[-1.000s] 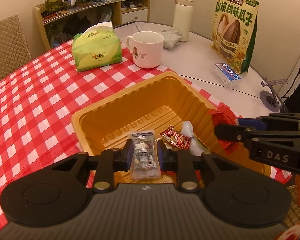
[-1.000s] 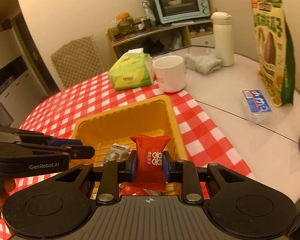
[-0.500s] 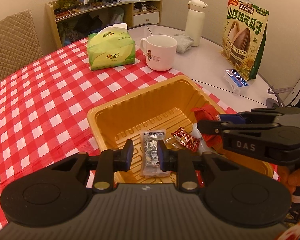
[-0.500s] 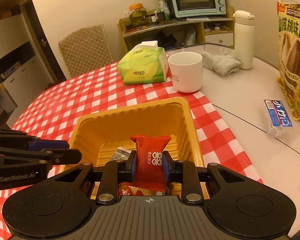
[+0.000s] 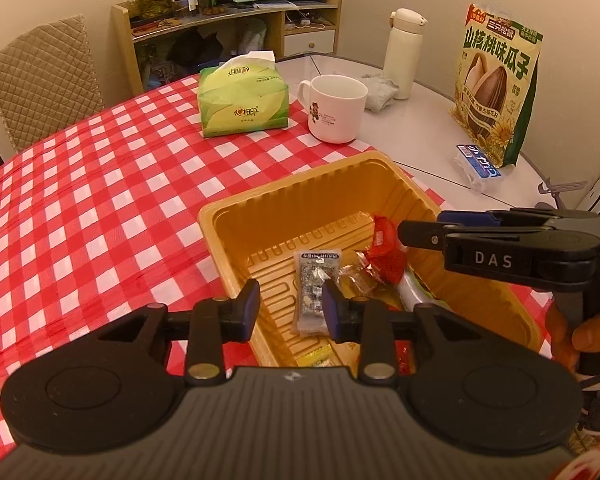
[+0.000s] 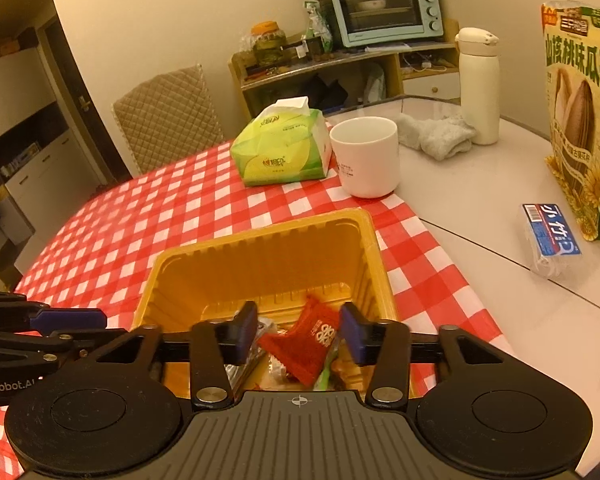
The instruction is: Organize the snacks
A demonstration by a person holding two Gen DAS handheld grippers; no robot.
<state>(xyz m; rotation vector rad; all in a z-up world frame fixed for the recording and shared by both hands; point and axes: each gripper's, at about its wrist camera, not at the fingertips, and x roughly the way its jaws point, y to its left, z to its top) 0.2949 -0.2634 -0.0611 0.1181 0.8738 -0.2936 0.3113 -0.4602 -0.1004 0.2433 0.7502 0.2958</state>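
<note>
Risk is small but real – both the left gripper (image 5: 287, 304) and the right gripper (image 6: 297, 334) are opening with nothing gripped, the red snack packet (image 6: 306, 340) lies tilted on the pile in the yellow tray (image 6: 259, 236) at lower centre, so a descending finger could catch it.

Glossy yellow plastic tray (image 5: 283, 192), crinkly foil snack packet (image 5: 314, 280), smooth checked tablecloth (image 5: 99, 184)

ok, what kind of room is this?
Most likely a home dining area: a table under a checked tablecloth, a toaster oven on a shelf unit, and a padded chair.
</note>
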